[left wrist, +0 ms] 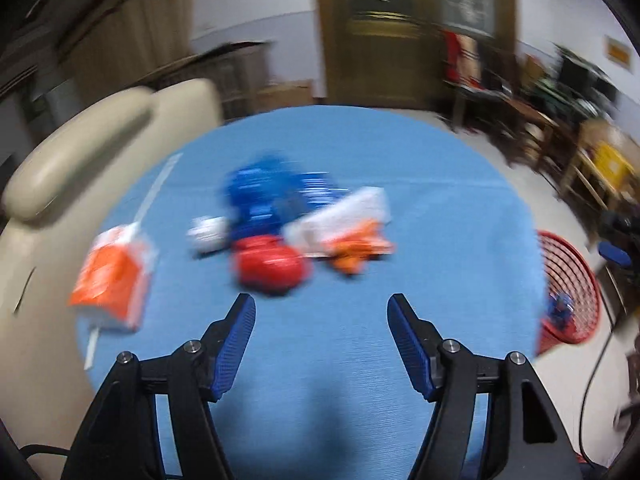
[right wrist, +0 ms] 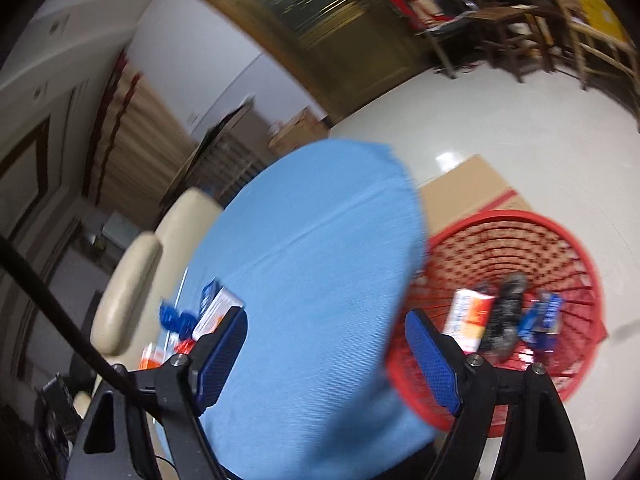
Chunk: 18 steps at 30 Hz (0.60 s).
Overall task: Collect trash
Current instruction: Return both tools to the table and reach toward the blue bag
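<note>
Trash lies in a blurred heap near the middle of the blue desk [left wrist: 440, 184] — a red piece [left wrist: 270, 266], a blue wrapper [left wrist: 264, 196], a white-and-orange packet [left wrist: 344, 224] — with an orange-and-white carton [left wrist: 114, 276] apart toward the desk's left edge. Beside the desk's right edge stands a red basket [right wrist: 560, 232] already holding some wrappers. Left gripper [left wrist: 321, 316] and right gripper [right wrist: 326, 330] both hover over the desk — jaws well apart, gripping nothing.
</note>
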Available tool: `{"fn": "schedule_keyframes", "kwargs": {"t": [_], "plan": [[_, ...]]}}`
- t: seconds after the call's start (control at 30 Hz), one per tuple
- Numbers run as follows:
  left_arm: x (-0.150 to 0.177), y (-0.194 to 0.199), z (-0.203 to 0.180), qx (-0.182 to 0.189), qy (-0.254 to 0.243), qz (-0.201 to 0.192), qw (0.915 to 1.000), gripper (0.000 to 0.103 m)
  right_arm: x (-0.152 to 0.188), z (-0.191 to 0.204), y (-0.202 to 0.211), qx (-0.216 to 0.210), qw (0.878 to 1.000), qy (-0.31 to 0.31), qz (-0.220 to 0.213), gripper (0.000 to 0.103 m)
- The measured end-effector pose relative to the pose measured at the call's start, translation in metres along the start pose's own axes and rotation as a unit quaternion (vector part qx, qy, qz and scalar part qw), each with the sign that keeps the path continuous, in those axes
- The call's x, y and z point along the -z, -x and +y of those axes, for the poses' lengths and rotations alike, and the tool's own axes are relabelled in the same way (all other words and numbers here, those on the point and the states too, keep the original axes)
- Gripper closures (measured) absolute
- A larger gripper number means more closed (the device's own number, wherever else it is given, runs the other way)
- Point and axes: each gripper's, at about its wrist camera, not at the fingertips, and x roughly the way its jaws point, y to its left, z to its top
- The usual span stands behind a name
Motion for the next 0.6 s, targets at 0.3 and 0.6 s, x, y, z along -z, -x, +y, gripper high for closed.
{"fn": "schedule_keyframes", "kwargs": {"t": [0.3,0.6], "plan": [[-0.013,-0.01,0.098,-0.012,0.108,-0.013,0.994,0.033,0.014,0.114,-0.077,-0.017,0.991,0.11,0.069,0.019],[-0.098,-0.099,0.068,0.038,0.09,0.008,0.9952,0.025,0.034,0.128,-0.104,-0.006,0.989,0.116,0.087,0.019]]}}
